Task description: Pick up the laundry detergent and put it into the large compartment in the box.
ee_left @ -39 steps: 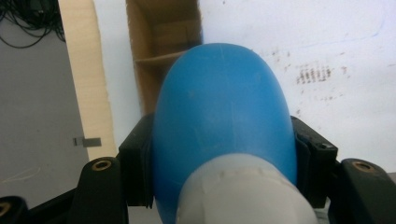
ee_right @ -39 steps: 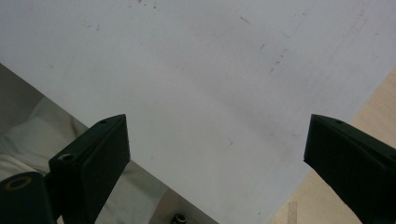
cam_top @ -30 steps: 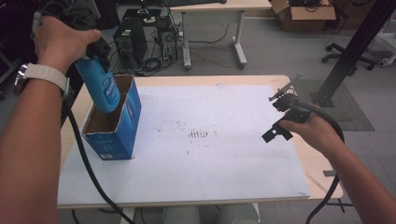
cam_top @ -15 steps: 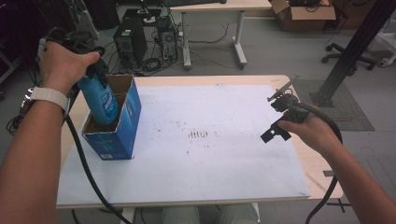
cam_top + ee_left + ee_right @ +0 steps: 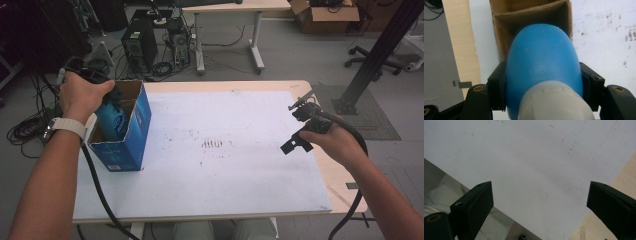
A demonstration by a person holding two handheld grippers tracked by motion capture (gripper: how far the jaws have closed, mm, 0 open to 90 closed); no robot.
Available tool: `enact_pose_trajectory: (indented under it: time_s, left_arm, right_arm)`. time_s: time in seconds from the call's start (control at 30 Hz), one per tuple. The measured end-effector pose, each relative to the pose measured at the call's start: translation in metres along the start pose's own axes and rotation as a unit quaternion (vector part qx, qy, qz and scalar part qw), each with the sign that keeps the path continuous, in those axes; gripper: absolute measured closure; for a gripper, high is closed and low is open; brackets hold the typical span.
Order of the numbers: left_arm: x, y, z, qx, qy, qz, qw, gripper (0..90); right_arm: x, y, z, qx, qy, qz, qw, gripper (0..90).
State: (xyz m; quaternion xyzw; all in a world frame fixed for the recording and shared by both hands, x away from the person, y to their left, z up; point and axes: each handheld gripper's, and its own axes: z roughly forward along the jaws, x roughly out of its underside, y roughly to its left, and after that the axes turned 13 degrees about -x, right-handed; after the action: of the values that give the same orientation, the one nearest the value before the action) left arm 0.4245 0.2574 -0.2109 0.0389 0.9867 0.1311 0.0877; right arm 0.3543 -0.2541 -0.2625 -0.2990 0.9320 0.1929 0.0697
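Blue plastic is what your left gripper [image 5: 544,82] is clamping: a blue bottle [image 5: 544,65] with a pale cap end, pinched on both sides by the black jaws. You are holding it bottom-first in the open top of the blue cardboard box [image 5: 131,131], which is standing near the left edge of the white table [image 5: 235,180]. Your right gripper [image 5: 540,202] is hanging over the table's right side with its jaws spread wide, gripping nothing.
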Motion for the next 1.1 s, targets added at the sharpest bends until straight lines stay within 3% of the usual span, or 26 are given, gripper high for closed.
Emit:
enact_pose_trajectory:
  time_s: [0.7,1.1]
  left_arm:
    - [0.01,-0.009,0.047,0.009,0.002,0.004,1.0,37.6]
    - [0.011,-0.013,0.062,0.009,0.009,0.01,0.9999,37.6]
  right_arm:
    - [-0.003,0.003,0.004,0.001,0.003,0.001,1.0,6.9]
    - [-0.005,0.003,0.006,-0.002,0.003,-0.001,1.0,6.9]
